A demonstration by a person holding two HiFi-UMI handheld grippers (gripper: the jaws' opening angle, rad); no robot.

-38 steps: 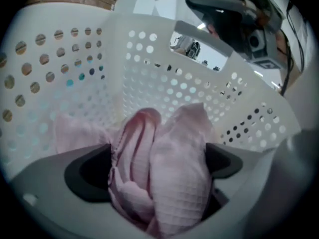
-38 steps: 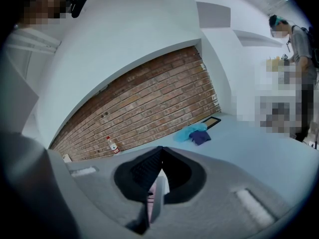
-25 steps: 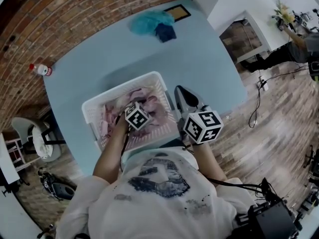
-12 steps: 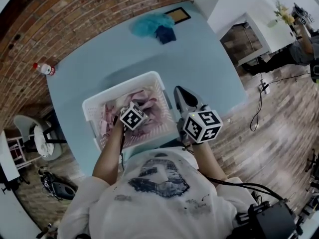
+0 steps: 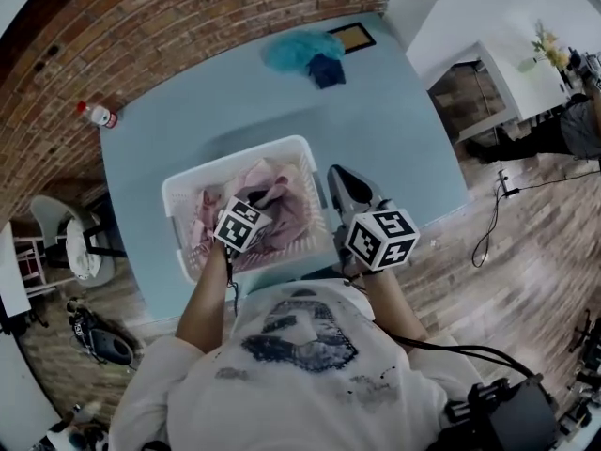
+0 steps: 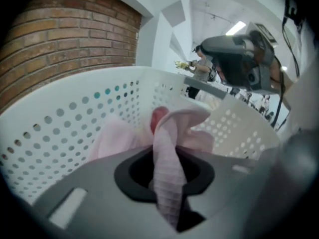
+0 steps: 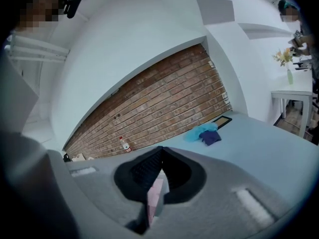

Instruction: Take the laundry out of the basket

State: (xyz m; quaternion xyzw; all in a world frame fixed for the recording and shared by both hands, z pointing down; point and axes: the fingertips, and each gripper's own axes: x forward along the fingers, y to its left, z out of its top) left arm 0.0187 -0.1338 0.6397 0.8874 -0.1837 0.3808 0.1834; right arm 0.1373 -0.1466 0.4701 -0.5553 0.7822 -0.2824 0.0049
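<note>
Pink cloth, one twisted fold: pinched in left gripper, whose jaws have just been closing on it. The rest is heaped beyond, inside white basket on blue table. Left forearm reaches in over the near rim, gripper tilted down. Right gripper: just outside basket's right wall, jaws together, aimed across the table. Pale pink sliver behind its tips: not identifiable. Fold's lower end hidden by left jaws.
</note>
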